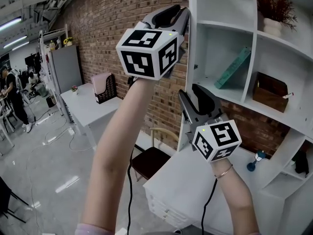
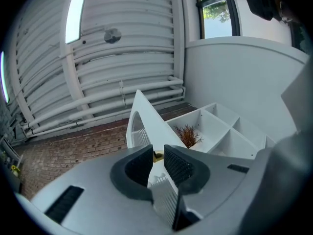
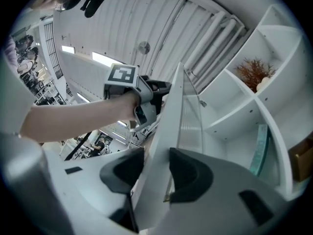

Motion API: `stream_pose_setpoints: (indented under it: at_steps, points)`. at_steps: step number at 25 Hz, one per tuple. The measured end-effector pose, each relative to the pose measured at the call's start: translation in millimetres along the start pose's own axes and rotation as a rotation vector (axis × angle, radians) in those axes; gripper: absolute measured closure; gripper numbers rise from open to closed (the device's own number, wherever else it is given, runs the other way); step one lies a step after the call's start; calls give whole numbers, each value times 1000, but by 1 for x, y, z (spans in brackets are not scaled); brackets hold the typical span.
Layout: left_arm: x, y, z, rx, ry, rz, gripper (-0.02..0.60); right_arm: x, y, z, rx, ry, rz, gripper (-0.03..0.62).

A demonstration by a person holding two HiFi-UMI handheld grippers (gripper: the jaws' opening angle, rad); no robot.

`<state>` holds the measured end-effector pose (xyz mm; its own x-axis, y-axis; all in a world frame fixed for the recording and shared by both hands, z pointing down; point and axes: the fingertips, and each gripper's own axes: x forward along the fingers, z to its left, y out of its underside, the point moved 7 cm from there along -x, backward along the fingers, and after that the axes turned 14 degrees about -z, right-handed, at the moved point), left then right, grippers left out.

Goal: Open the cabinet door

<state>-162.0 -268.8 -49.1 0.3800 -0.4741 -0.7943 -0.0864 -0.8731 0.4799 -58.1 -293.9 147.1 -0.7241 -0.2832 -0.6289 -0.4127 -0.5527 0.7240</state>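
The white cabinet door (image 1: 188, 67) stands edge-on at the left side of the open shelf unit (image 1: 254, 43). My left gripper (image 1: 184, 14) is up high on that edge. In the left gripper view the door (image 2: 146, 116) runs between the left gripper (image 2: 157, 161) jaws, and both ribbed pads (image 2: 178, 166) press on it. My right gripper (image 1: 189, 95) sits lower on the same edge. In the right gripper view the door (image 3: 173, 111) passes between the right gripper (image 3: 156, 173) jaws, which stand wide around it without squeezing.
The shelves hold a dried plant in a white pot (image 1: 274, 13), a teal book (image 1: 234, 67) and a brown box (image 1: 270, 92). A white desk (image 1: 195, 180) and a dark chair (image 1: 149, 160) stand below. A brick wall (image 1: 107, 28) is behind the door.
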Motion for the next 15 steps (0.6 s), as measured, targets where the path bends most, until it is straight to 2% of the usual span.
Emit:
stream_pose_setpoints:
  at_steps: [10,15]
  points:
    - [-18,-9,20,53,-24,24,511,17,8,19,-54,-22,-7,413]
    - [-36,-10,37,66,-59,33,511,27,13,29,-71,-26,-12,407]
